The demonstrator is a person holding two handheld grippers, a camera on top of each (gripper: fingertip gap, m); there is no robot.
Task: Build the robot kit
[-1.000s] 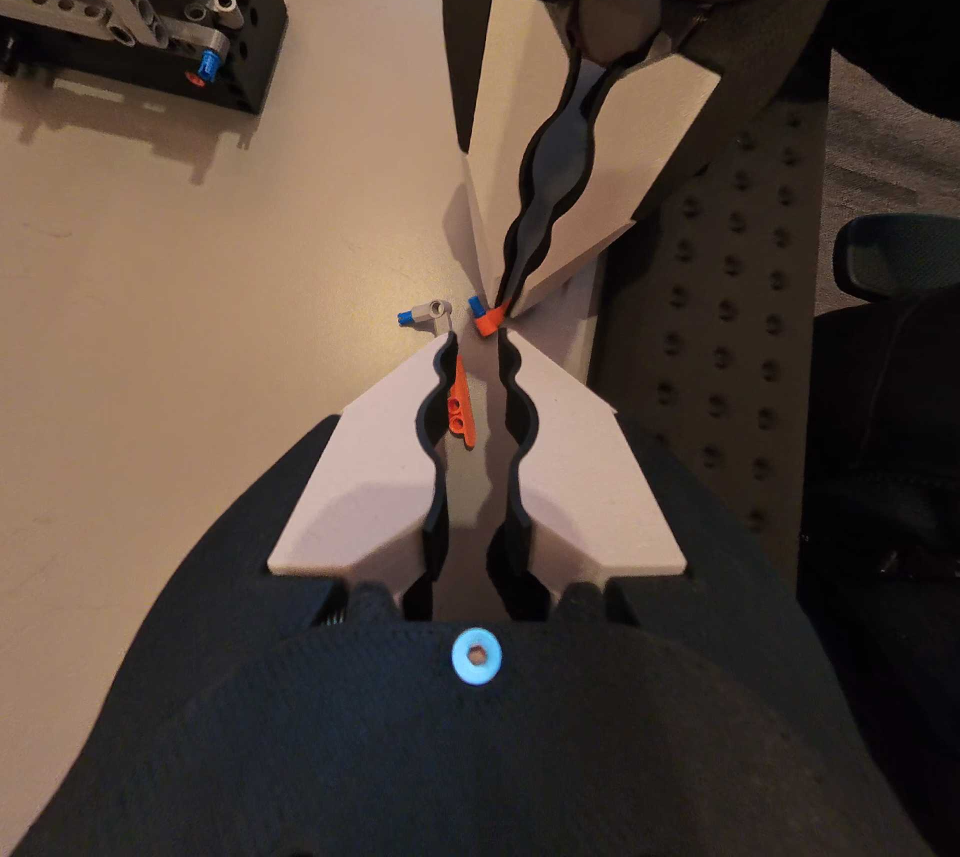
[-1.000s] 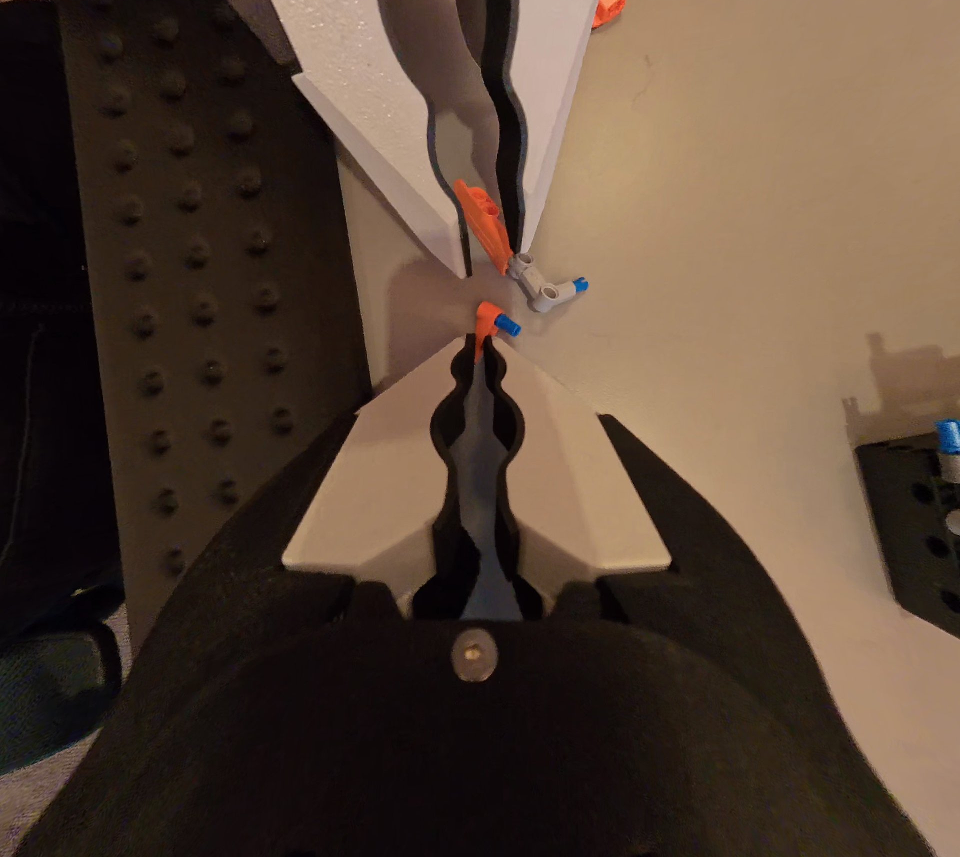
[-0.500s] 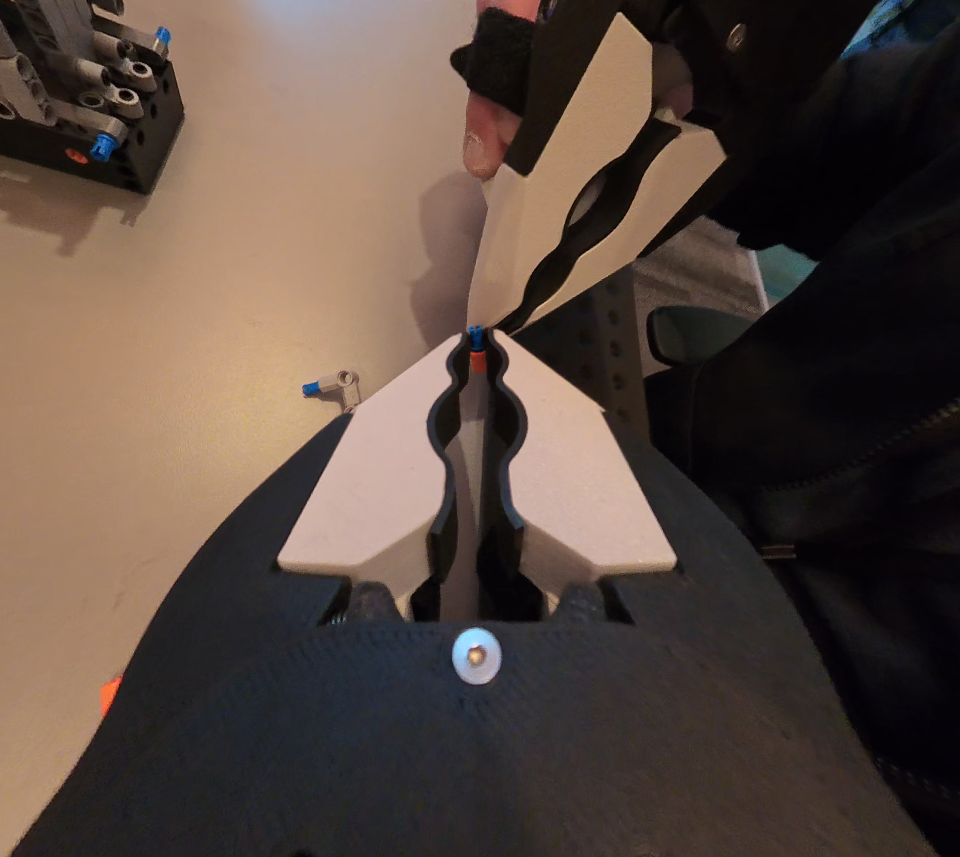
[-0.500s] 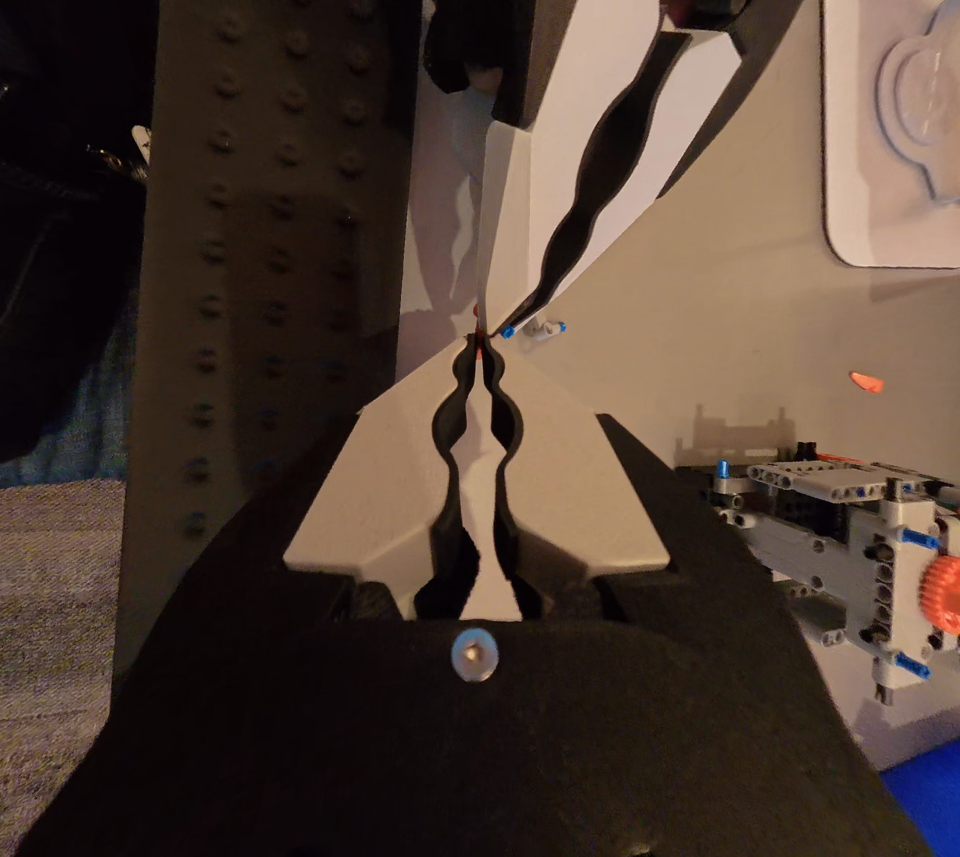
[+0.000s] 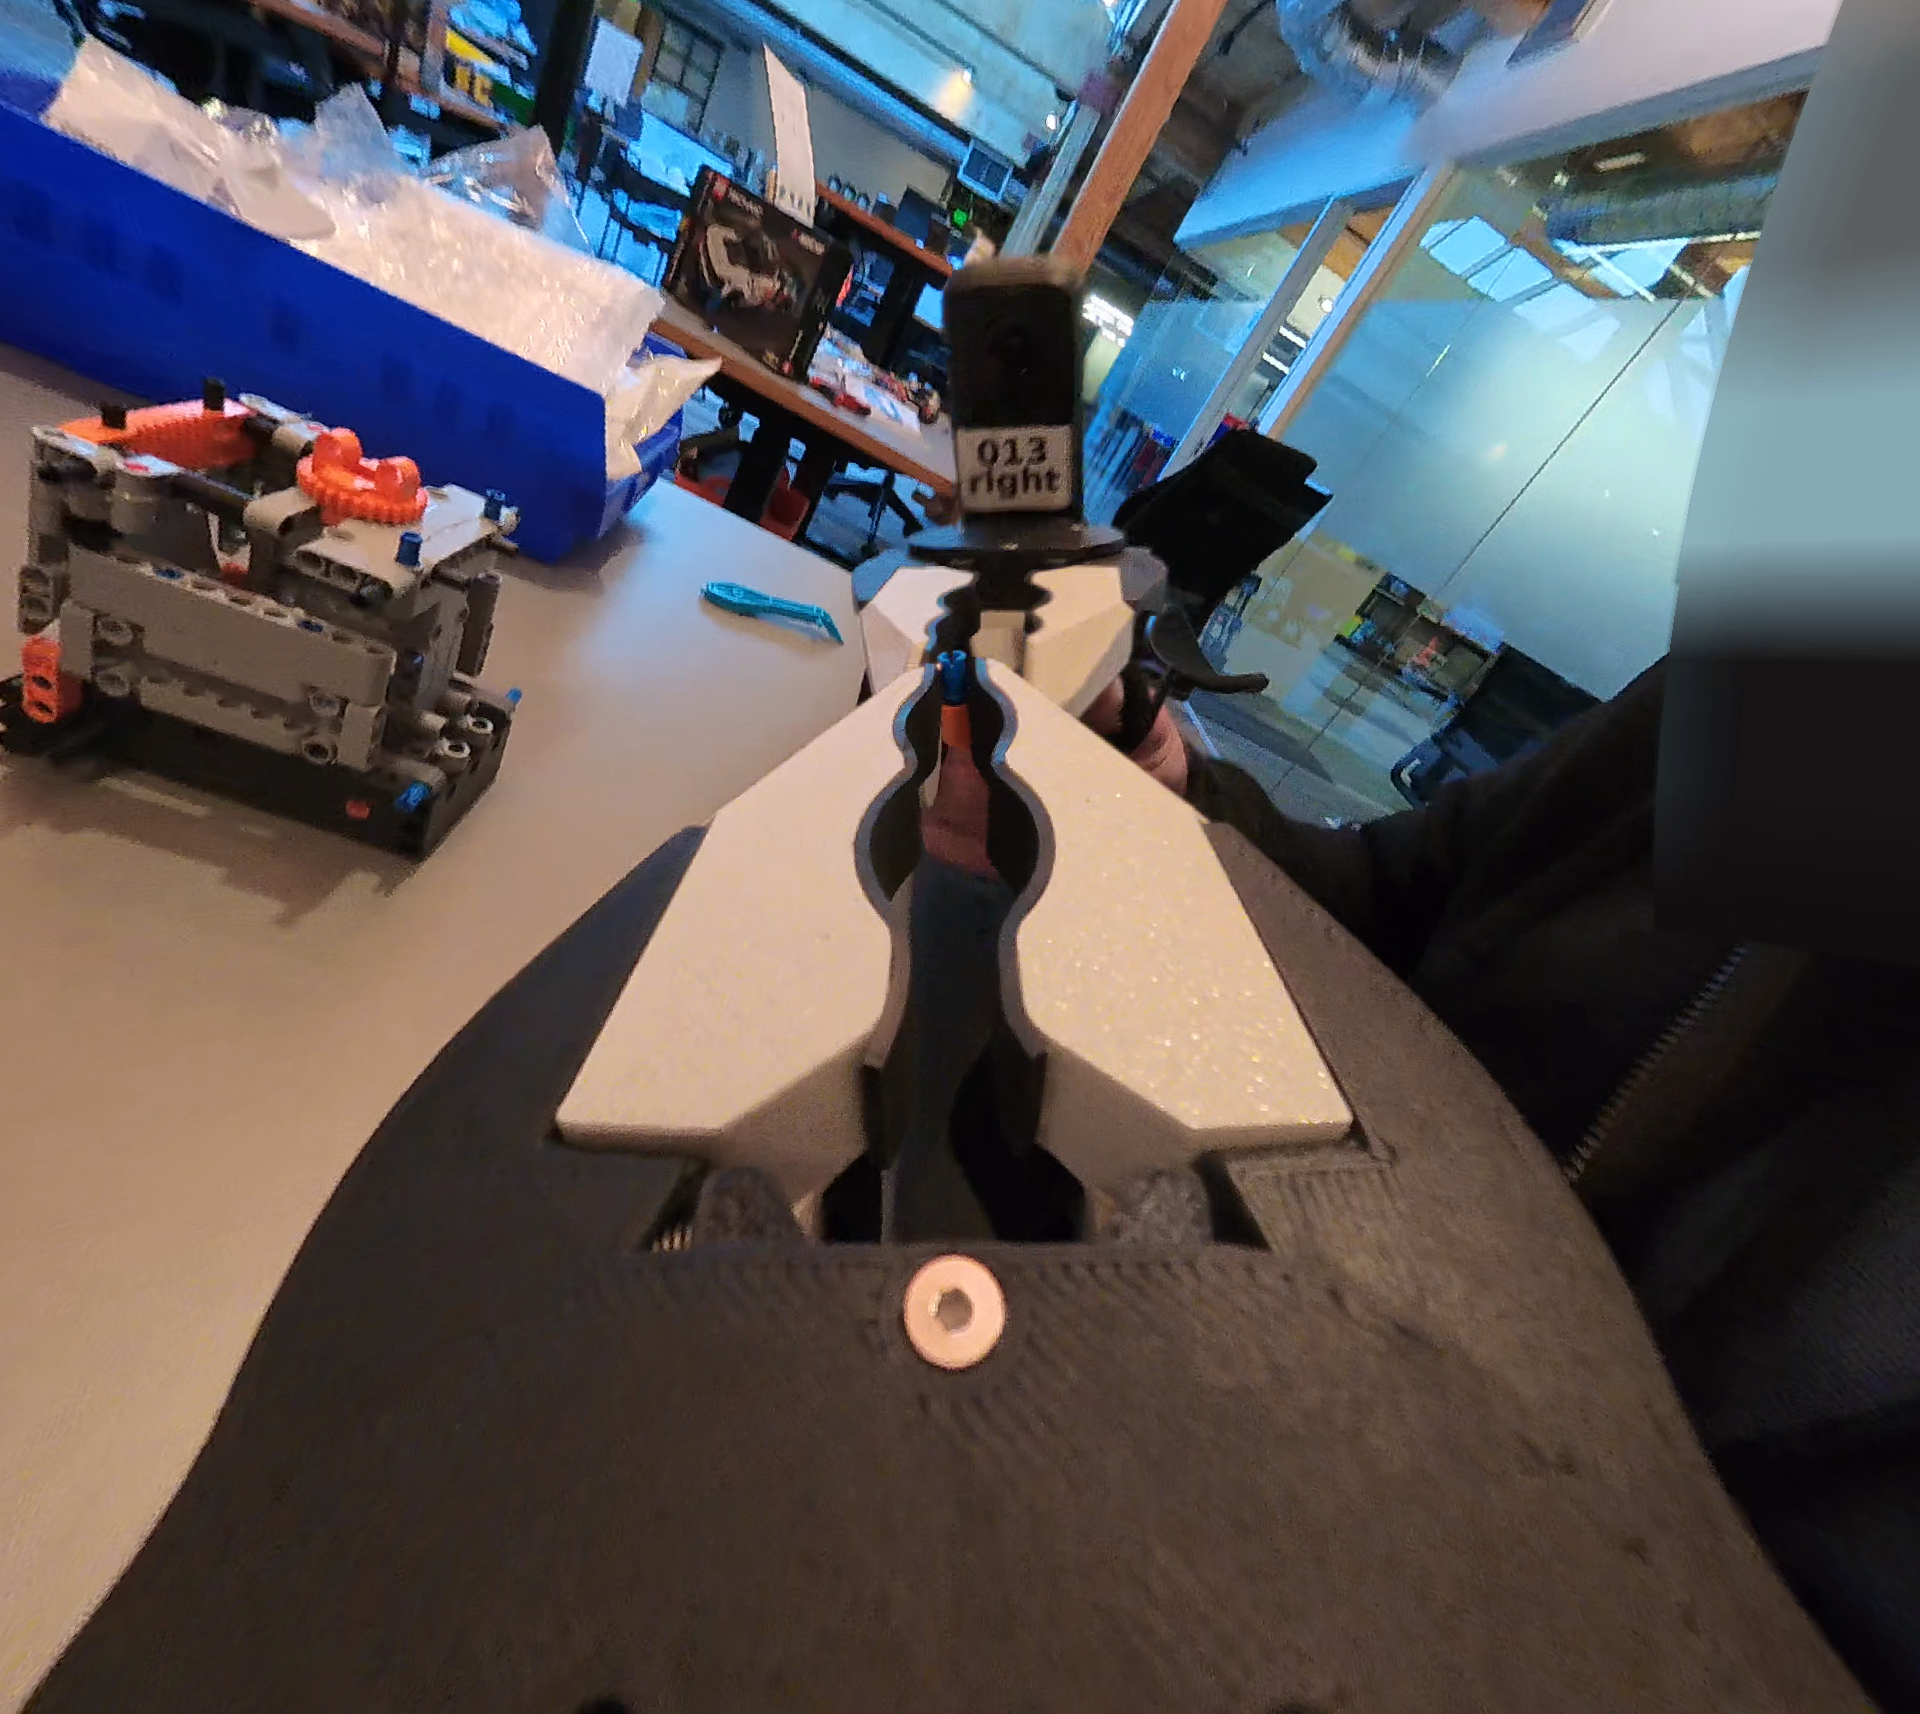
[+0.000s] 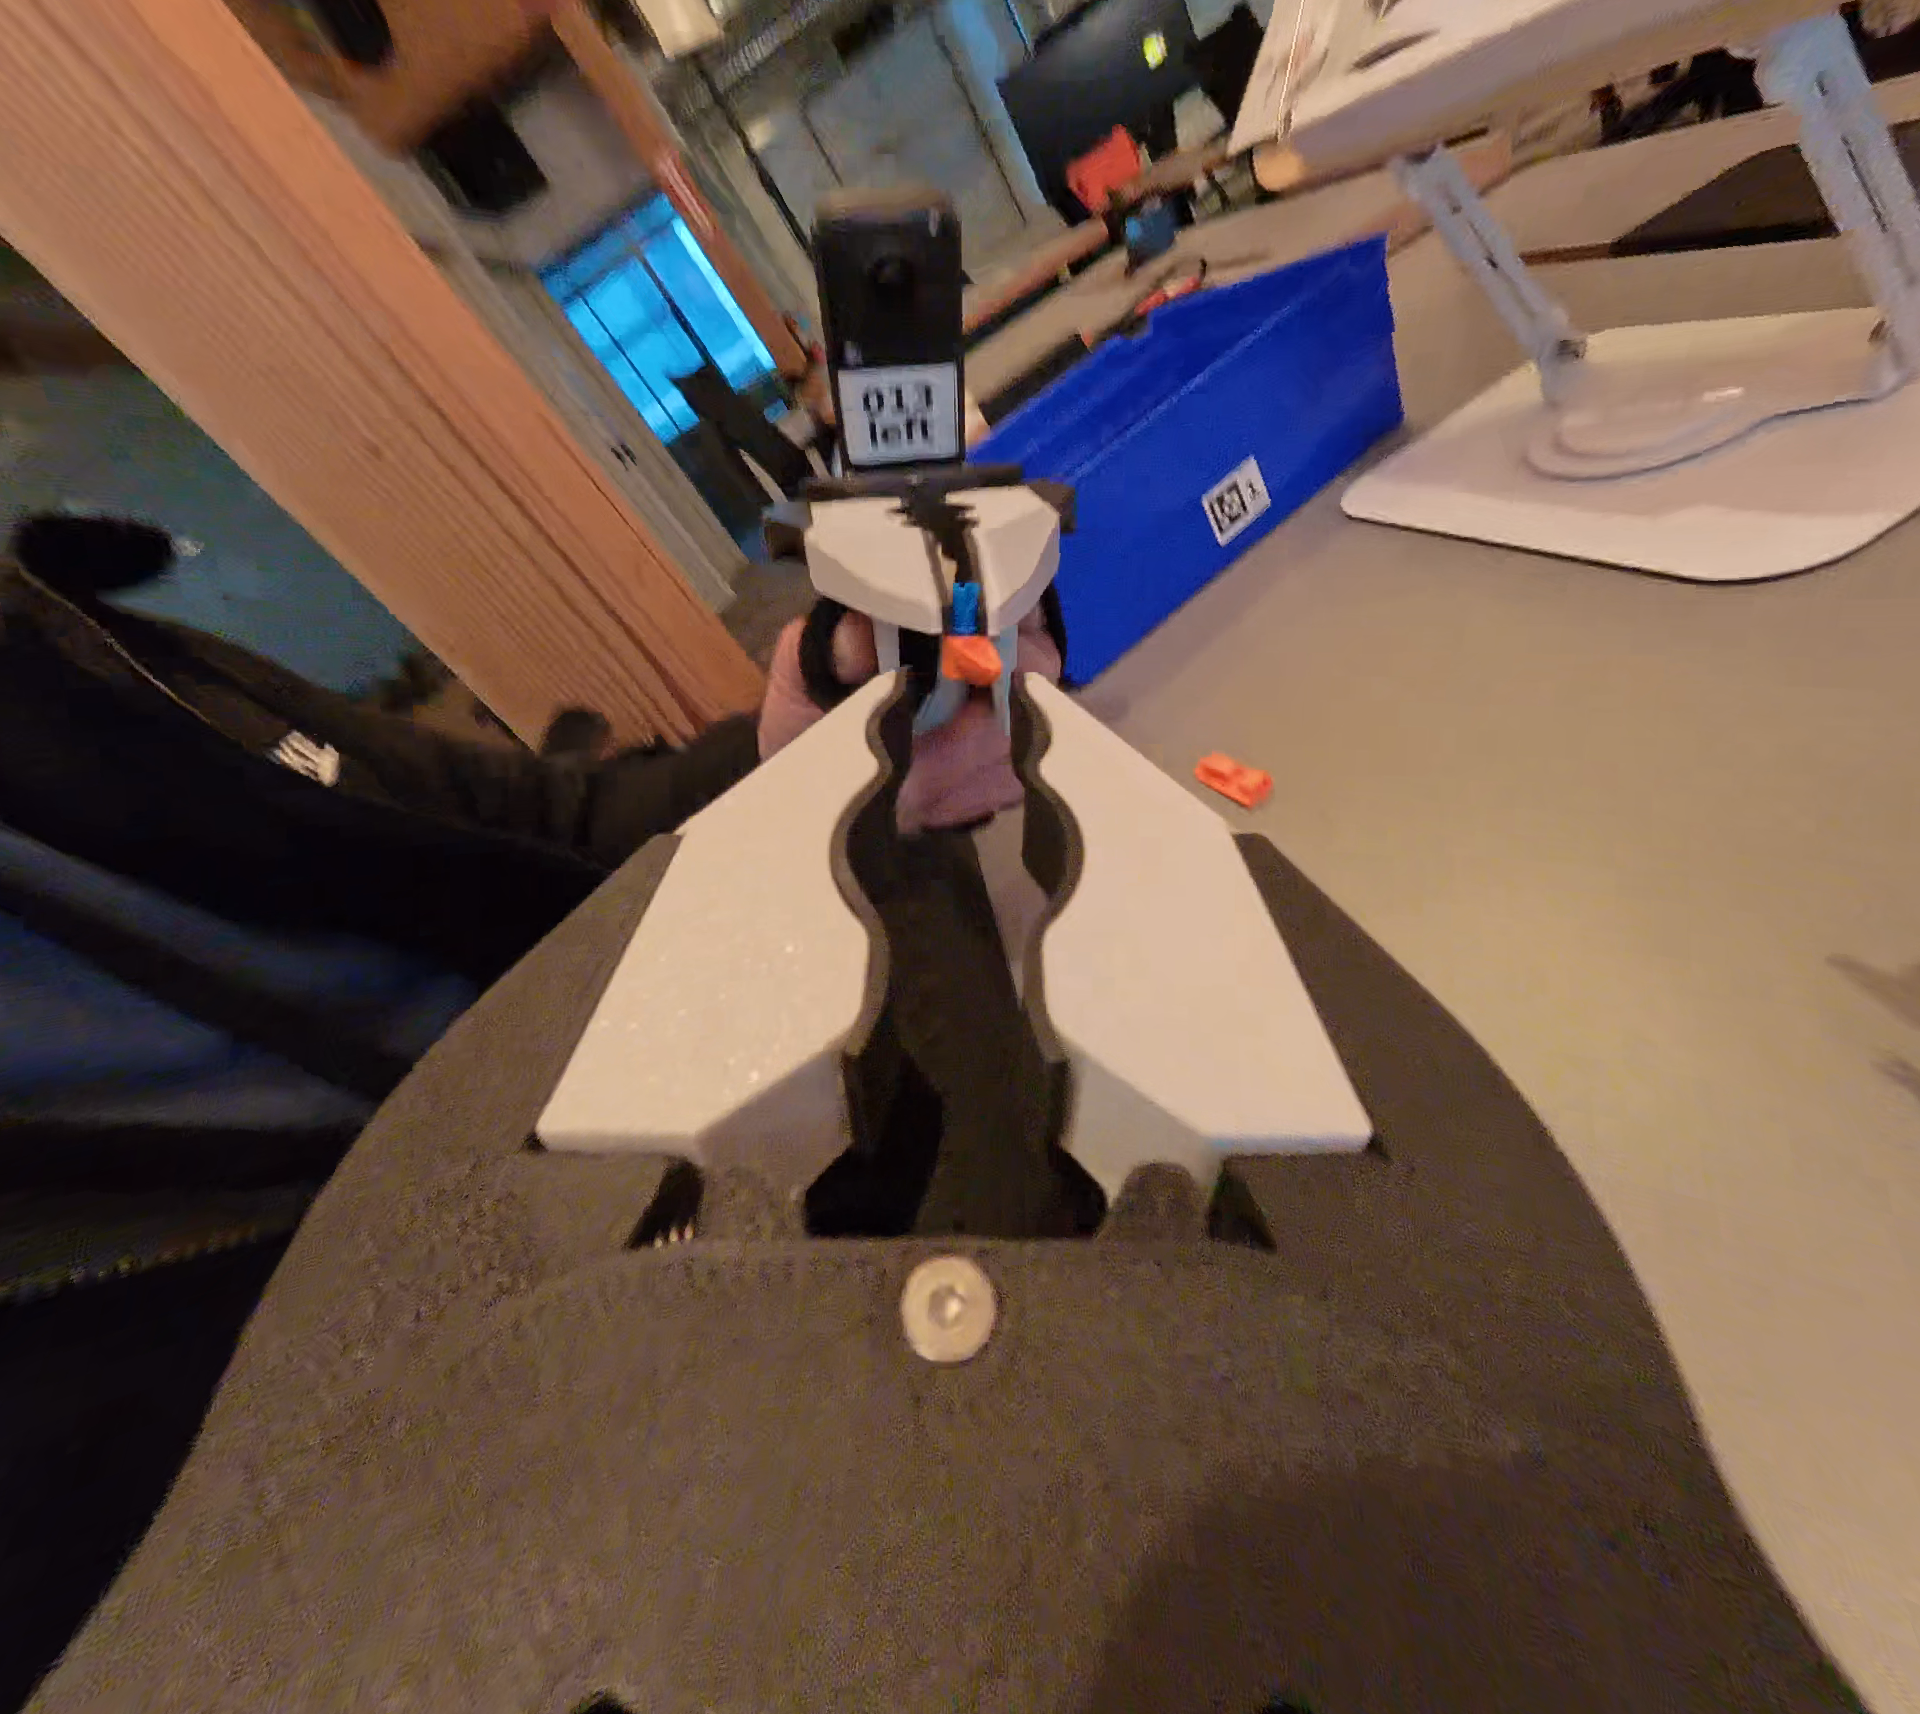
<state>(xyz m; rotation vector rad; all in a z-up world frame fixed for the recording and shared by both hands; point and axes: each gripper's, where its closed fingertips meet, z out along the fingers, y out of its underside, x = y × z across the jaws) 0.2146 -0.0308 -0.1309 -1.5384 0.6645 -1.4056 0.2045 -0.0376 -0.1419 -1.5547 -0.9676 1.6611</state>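
My left gripper [image 5: 951, 677] is shut on a small orange piece [image 5: 954, 721] with a blue pin [image 5: 950, 663] at its far end, held up in the air. My right gripper [image 5: 982, 638] faces it tip to tip just beyond, with a black camera on top. In the right wrist view my right gripper [image 6: 951, 693] is open and empty, its jaws a short way apart. The left gripper [image 6: 961, 615] shows there a little ahead, with the orange piece [image 6: 974, 658] and blue pin [image 6: 964, 602] pinched in its tips. A hand [image 6: 940, 791] shows behind the gap.
A grey brick model [image 5: 260, 615] with an orange gear stands on the table [image 5: 208, 989] to the left. Behind it is a blue bin [image 5: 312, 314], which also shows in the right wrist view [image 6: 1195, 459]. A teal piece [image 5: 769, 610], a loose orange piece [image 6: 1233, 776] and a white stand [image 6: 1662, 469] are on the table. Both grippers' tips are close together, under 4 cm apart. The right tips stand about 15 cm off the grey brick model [image 5: 260, 615].
Both grippers have risen from the table and tilted up to level. The orange piece with the blue pin is now only in the left gripper. The right gripper has opened and drawn back a little.
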